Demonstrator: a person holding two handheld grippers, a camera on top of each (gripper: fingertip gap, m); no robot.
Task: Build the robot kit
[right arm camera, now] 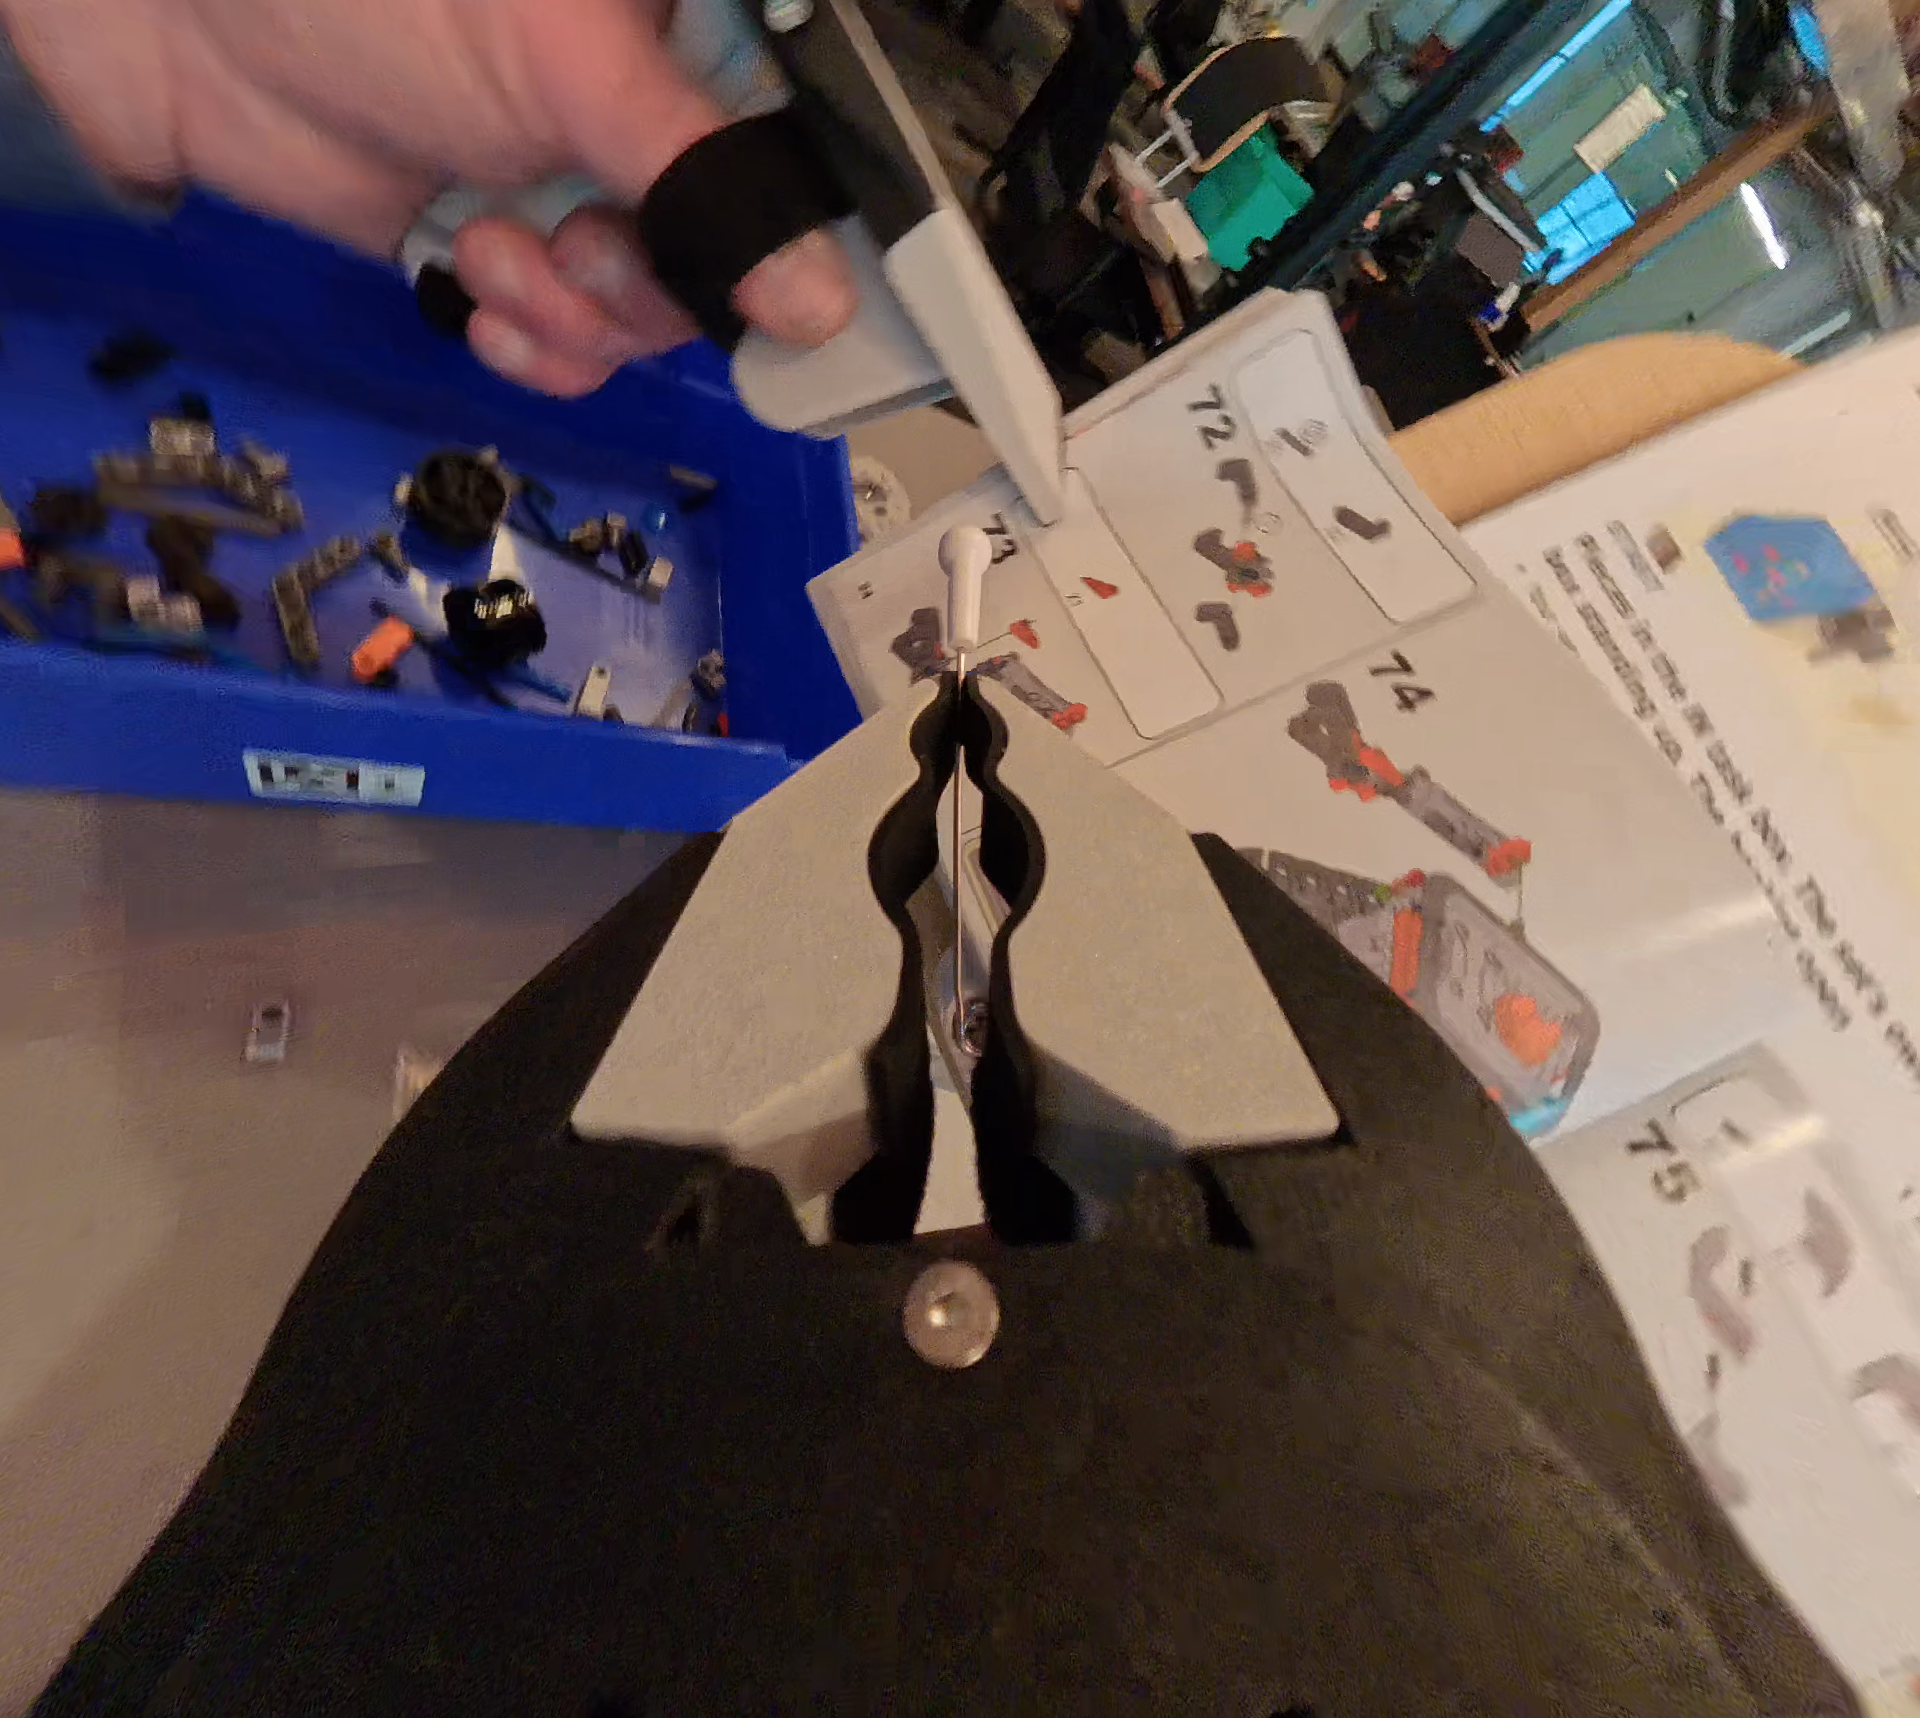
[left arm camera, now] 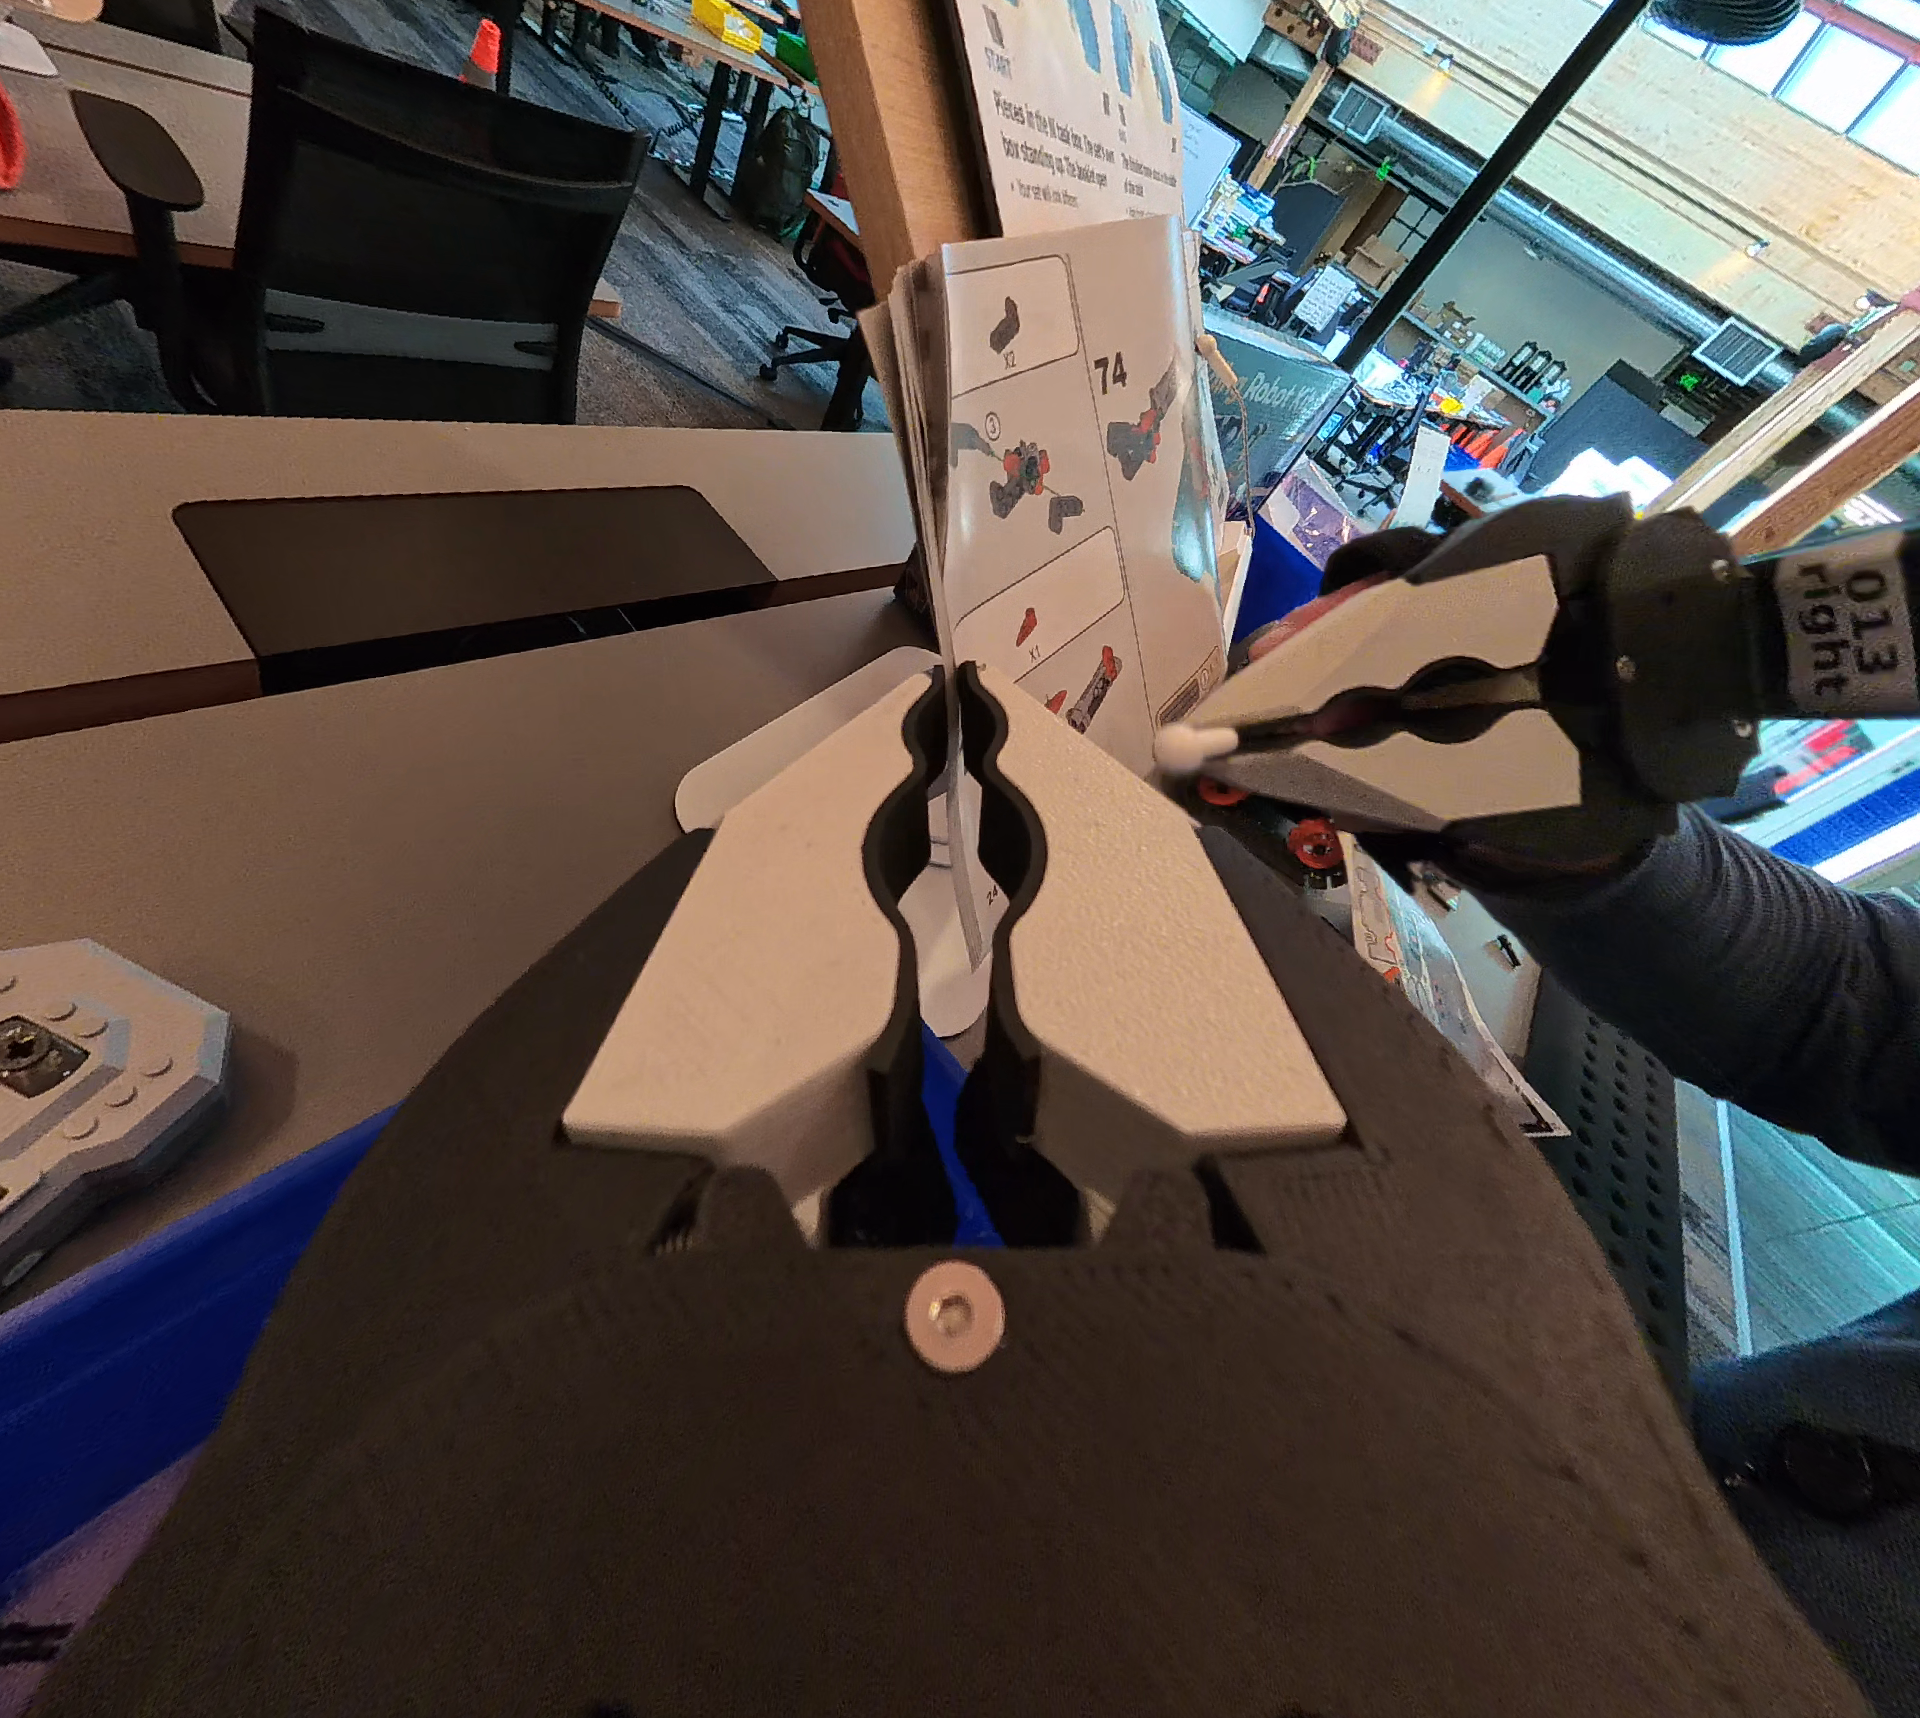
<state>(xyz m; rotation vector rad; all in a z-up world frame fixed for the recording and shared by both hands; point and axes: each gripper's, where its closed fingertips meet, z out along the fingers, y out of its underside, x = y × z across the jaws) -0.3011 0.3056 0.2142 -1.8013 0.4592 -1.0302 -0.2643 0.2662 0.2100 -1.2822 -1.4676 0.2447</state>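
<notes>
My left gripper (left arm camera: 954, 679) is shut on the lower edge of one page of an open instruction booklet (left arm camera: 1049, 463), which stands upright on the grey table (left arm camera: 416, 837). In the right wrist view the left gripper (right arm camera: 1039, 494) pinches the booklet (right arm camera: 1299, 733) from above, held by a hand (right arm camera: 312, 6). My right gripper (right arm camera: 961, 694) is shut on a thin metal pin with a white head (right arm camera: 964, 577); the head sticks out past the fingertips, just short of the page. In the left wrist view the right gripper (left arm camera: 1231, 749) comes in from the right, its pin head (left arm camera: 1195, 743) by the booklet's lower corner.
A blue bin (right arm camera: 416, 733) of small dark and orange building parts lies left of the booklet. A printed board (left arm camera: 1049, 6) leans on a wooden post behind it. A grey studded plate (left arm camera: 94, 1076) lies at the left. A model with orange wheel hubs (left arm camera: 1314, 842) sits under the right gripper. Some 6 cm of space lies between my two pairs of fingers. Between my left fingertips and the grey studded plate (left arm camera: 94, 1076) there is roughly 20 cm.
</notes>
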